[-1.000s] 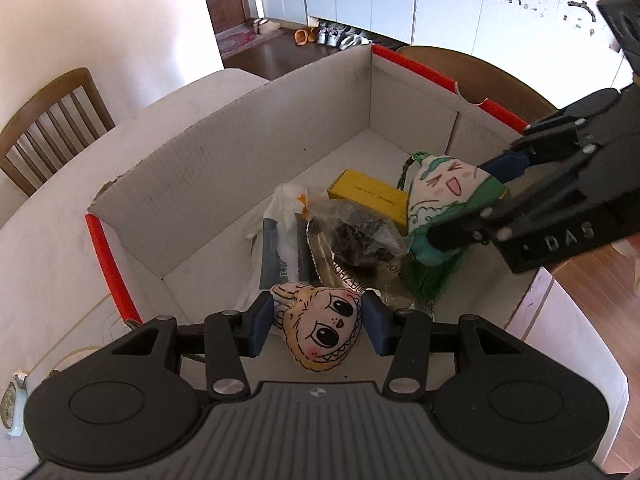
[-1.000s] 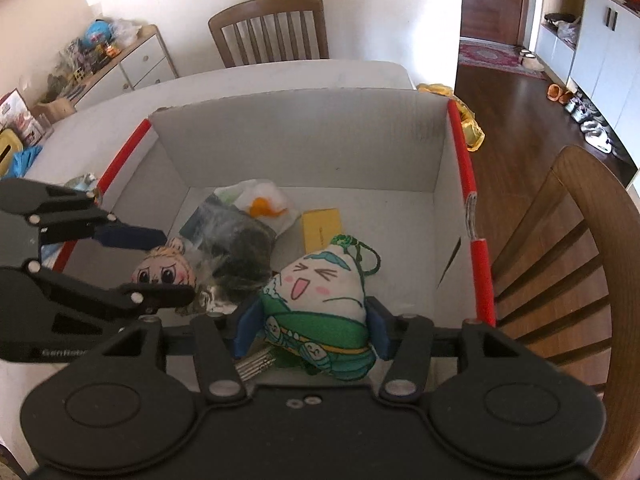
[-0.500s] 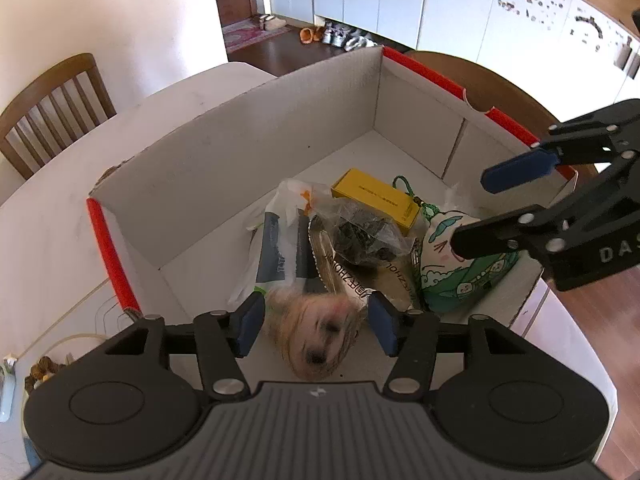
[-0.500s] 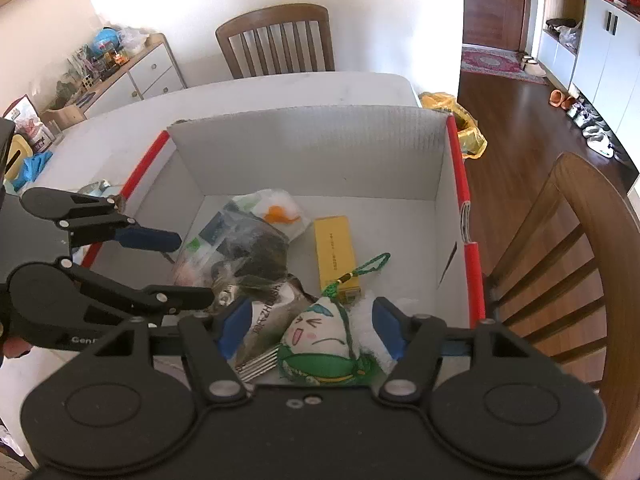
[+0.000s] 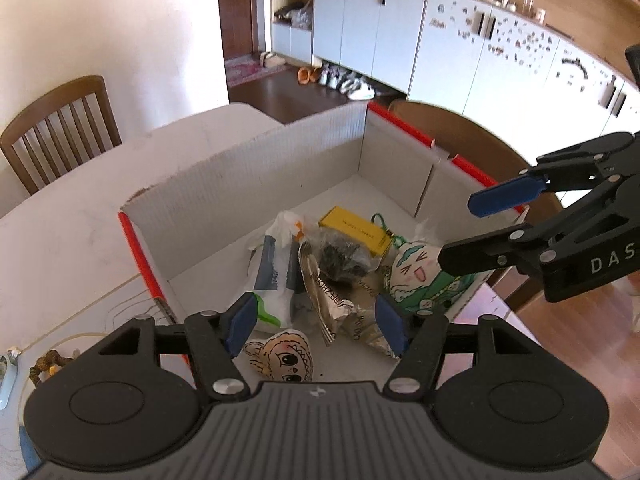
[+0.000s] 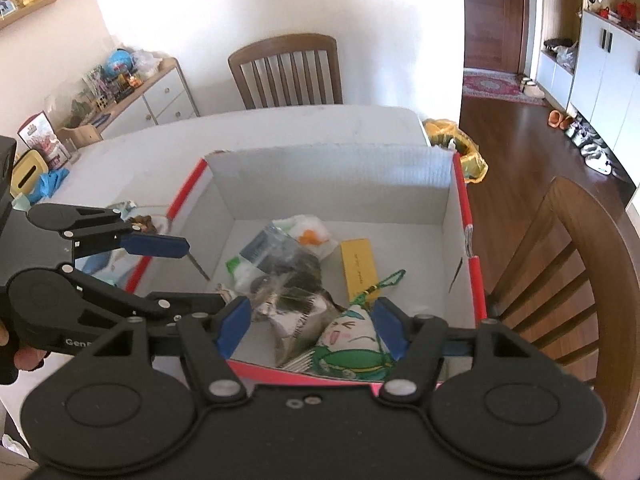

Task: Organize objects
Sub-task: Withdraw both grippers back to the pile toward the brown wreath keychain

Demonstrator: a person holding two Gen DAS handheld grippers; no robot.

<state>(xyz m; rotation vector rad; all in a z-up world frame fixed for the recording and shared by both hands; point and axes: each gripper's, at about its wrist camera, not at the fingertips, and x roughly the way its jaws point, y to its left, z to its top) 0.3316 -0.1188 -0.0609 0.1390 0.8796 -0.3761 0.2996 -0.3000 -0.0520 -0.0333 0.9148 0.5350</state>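
From your left wrist camera, your left hand-held gripper (image 5: 316, 322) hangs over the near end of the cardboard box (image 5: 248, 184) with its blue pads spread wide and nothing between them; the blond doll-face plush (image 5: 282, 358) lies loose on the box floor just below, beside the crumpled foil packet (image 5: 340, 308); the green dumpling plush (image 5: 420, 280) rests against the near right wall, next to the yellow carton (image 5: 356, 229) and the white plastic bag (image 5: 272, 268); your right hand-held gripper (image 5: 472, 232) shows at the right, pads likewise apart and empty. From your right wrist camera, the green dumpling plush (image 6: 352, 344) sits between and below your parted pads, not pinched; its green cord (image 6: 380, 286) trails up toward the yellow carton (image 6: 358, 266); the box stands on the bench (image 6: 280, 128) near the wooden chair (image 6: 580, 280). The risks, as I judge them: a low pad could snag that cord or the rustling wrappers and drag things back out; the two tools are near each other over a narrow box and could knock together. Compared with a second ago, each plush was then clamped in its own tool above the box; half a second ago the dumpling was already down and the doll was blurred mid-drop; now both lie inside and both tools have risen clear.
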